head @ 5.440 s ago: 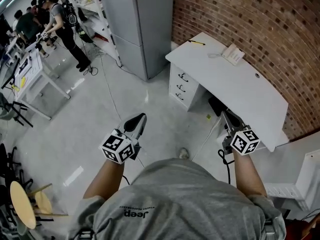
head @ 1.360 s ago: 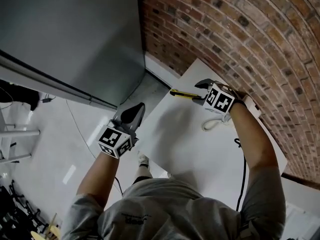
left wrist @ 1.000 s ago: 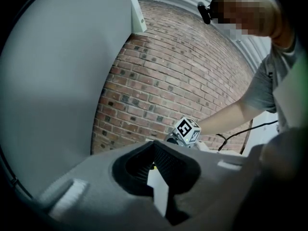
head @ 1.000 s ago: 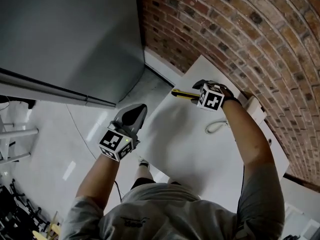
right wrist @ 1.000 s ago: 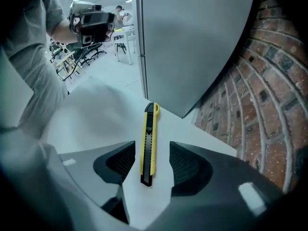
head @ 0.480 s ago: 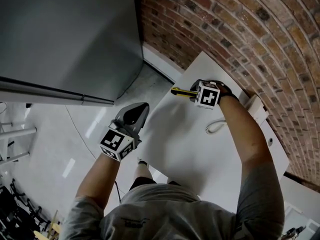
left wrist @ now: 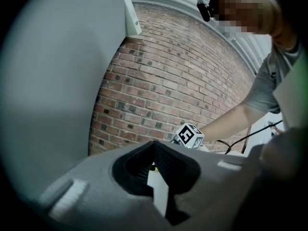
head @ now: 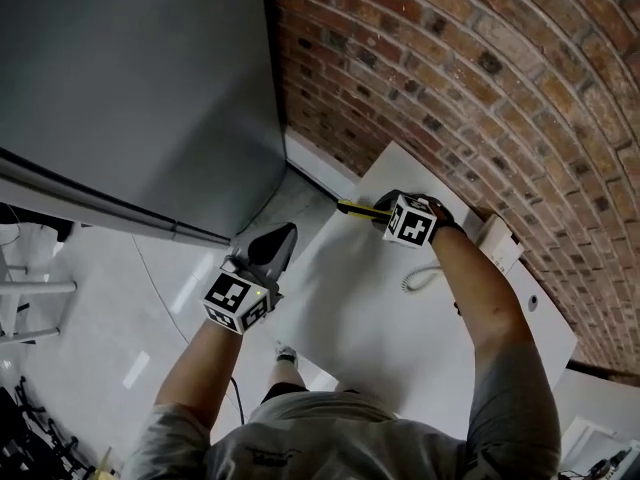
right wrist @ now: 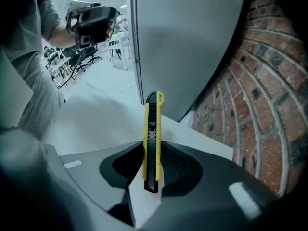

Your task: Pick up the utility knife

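Our right hand-held gripper (head: pixel 380 212) has just been closing on the utility knife (right wrist: pixel 152 138) at the table's (head: pixel 360 308) far corner, and its pads seem to pinch it. The knife's long axis runs straight out along the jaws. Our left hand-held gripper (head: pixel 281 238), clenched and empty, hangs well apart. Only the right gripper view shows the grip, which the head view hides.

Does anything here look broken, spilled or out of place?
Nothing stands out. The utility knife is held lengthwise between the jaws of the right gripper, which have just been closing on it, at the far corner of the white desk by the brick wall. No spill or damage shows.
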